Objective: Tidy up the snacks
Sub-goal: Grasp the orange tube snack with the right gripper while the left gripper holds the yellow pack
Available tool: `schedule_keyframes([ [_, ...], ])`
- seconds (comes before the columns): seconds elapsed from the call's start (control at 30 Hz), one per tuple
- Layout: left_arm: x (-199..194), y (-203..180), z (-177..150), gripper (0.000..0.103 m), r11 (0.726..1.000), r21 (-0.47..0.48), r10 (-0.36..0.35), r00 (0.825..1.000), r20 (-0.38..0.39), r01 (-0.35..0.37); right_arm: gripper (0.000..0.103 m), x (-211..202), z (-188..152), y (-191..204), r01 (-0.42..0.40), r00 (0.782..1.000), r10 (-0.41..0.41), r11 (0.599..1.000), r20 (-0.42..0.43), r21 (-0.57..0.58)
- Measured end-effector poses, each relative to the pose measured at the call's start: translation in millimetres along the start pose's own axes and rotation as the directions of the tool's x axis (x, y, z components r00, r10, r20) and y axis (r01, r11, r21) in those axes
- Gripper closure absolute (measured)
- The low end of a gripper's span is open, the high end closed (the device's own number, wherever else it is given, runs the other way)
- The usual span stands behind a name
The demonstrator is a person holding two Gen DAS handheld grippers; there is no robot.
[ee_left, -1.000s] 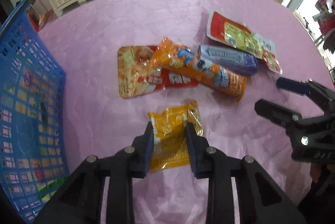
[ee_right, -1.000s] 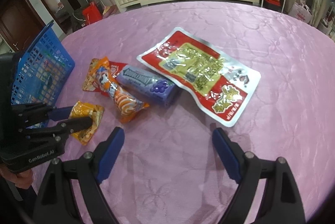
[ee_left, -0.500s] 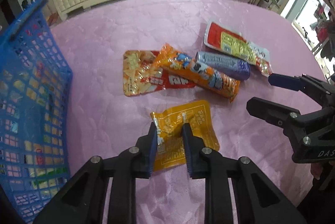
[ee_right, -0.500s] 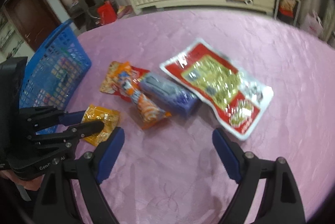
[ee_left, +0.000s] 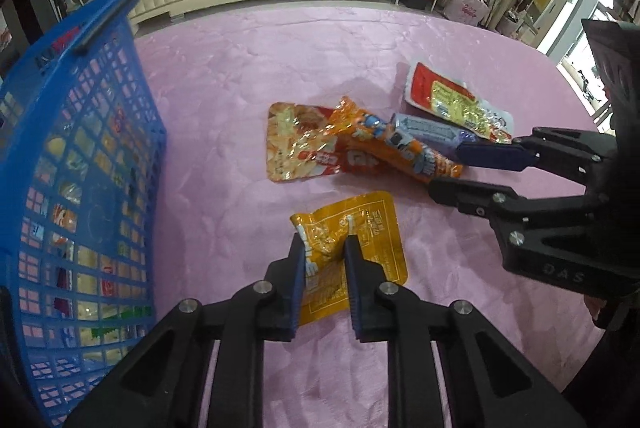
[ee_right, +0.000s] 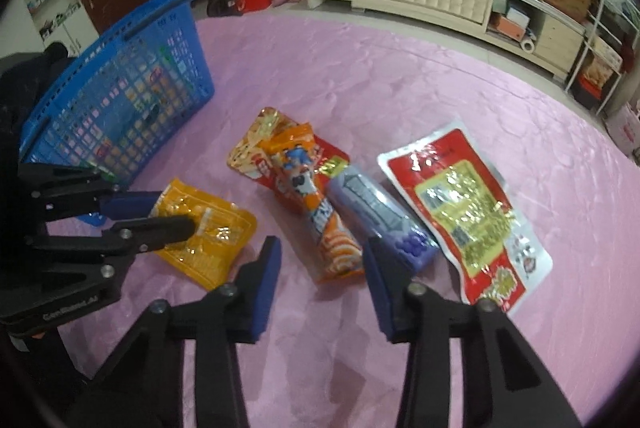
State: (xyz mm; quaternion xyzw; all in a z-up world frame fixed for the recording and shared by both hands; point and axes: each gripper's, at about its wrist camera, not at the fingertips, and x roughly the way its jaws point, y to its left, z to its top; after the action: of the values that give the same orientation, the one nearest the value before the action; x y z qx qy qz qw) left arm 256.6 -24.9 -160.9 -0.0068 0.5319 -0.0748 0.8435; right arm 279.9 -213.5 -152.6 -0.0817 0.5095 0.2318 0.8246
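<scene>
fingers (ee_left: 298, 268) of the left gripper (ee_left: 325, 270) pinch the yellow packet (ee_left: 362, 224); blue basket (ee_left: 80, 156) waits at nine o'clock.
right gripper (ee_right: 320, 268), jaws just narrowing yet empty, straddles the orange packet (ee_right: 320, 212), long axis toward twelve.

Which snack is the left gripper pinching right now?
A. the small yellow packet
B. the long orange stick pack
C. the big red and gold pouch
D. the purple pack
A: the left gripper has both fingers closed on the small yellow packet, whose wrapper crumples between them; the other snacks lie apart from it.

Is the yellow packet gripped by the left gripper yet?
Yes: left gripper is shut on the yellow packet, its foil bunched between the pads.
</scene>
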Motion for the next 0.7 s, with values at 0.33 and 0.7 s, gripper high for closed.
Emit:
schedule_keyframes([
  [0.33,-8,2,-6,0.086,1.0,0.01,0.007,1.0,0.002,-0.007,0.084,6,-2,6,0.036,0.999,-0.037,0.998,-0.012,-0.043],
  [0.7,-53,-5,-18,0.086,1.0,0.025,-0.001,0.998,0.066,-0.001,0.102,-38,-19,25,0.063,0.997,-0.06,0.995,0.044,-0.072],
])
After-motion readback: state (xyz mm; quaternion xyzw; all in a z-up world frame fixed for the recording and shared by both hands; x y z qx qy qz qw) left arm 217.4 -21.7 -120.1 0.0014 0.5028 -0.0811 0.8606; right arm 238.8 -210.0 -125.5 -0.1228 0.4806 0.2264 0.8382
